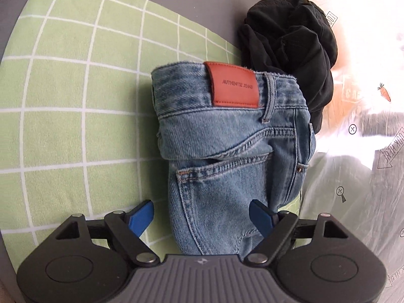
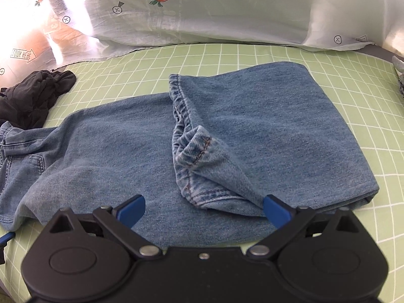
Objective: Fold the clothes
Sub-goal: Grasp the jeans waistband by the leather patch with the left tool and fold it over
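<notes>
A pair of light blue jeans (image 1: 227, 156) lies on a green checked sheet (image 1: 75, 101). In the left wrist view the waistband with its brown leather patch (image 1: 233, 84) is folded down over the back pocket. My left gripper (image 1: 202, 218) hovers open over the seat of the jeans, blue fingertips (image 1: 141, 217) spread either side. In the right wrist view the jeans (image 2: 113, 146) stretch across the sheet, with the leg ends folded back and the hems (image 2: 192, 156) rumpled. My right gripper (image 2: 204, 209) is open just above the near edge, holding nothing.
A crumpled black garment (image 1: 290, 50) lies beyond the waistband, also seen as the black garment (image 2: 32, 98) at left. A white printed cloth with carrots (image 2: 202, 12) borders the far side of the green sheet (image 2: 328, 80). Bright glare washes out the right of the left wrist view.
</notes>
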